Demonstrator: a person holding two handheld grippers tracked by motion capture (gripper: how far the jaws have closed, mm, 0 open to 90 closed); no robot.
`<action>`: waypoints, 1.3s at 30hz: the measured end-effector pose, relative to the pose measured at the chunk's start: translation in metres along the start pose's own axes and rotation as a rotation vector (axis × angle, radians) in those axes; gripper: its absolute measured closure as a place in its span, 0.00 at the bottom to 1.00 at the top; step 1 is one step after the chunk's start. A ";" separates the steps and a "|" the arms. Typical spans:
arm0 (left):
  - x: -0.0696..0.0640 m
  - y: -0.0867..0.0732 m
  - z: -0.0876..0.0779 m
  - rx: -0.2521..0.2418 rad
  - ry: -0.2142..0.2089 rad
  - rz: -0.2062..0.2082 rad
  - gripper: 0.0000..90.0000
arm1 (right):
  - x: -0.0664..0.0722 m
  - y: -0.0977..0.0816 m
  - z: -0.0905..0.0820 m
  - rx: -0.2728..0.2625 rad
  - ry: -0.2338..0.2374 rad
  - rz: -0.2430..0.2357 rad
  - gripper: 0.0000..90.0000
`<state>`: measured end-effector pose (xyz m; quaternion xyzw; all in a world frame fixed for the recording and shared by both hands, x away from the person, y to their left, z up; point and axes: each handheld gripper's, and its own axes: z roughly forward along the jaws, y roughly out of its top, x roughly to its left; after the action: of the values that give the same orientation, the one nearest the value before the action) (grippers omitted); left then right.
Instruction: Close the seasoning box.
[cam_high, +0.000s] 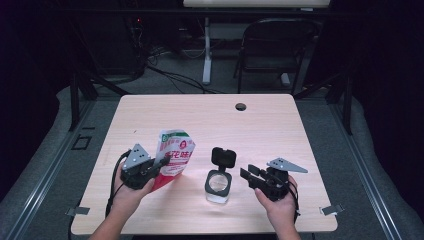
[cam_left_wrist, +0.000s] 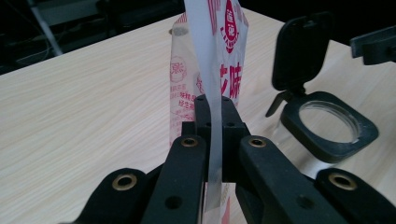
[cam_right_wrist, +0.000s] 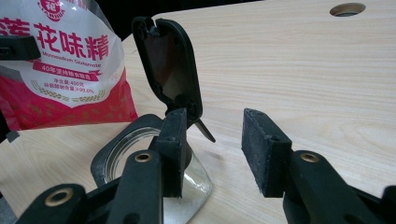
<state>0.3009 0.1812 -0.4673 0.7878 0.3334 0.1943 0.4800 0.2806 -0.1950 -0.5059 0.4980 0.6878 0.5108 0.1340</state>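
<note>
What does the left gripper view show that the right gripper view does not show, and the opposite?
Left gripper view alone: the left gripper shut on the side edge of the red and white bag, seen edge-on.

Right gripper view alone: the right gripper with open jaws and nothing between them, one jaw beside the jar's hinge; the bag's printed front; the round hole in the table.

Both: the bag, the clear jar with its black flip lid standing open, and the wooden table.

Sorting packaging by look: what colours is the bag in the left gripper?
The bag is red and white with red lettering, clearest in the right gripper view.
</note>
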 end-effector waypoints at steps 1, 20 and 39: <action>-0.002 0.001 0.000 0.003 -0.009 0.005 1.00 | 0.000 0.000 0.000 0.005 -0.004 -0.002 0.67; -0.002 -0.015 0.002 -0.001 -0.063 -0.026 1.00 | 0.007 0.004 -0.002 -0.013 0.006 -0.086 0.70; 0.028 -0.062 -0.005 0.094 -0.070 -0.209 1.00 | 0.035 0.020 0.009 -0.043 0.147 -0.146 0.65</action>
<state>0.2957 0.2240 -0.5204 0.7768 0.4054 0.0999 0.4715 0.2813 -0.1617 -0.4816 0.4045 0.7193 0.5494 0.1305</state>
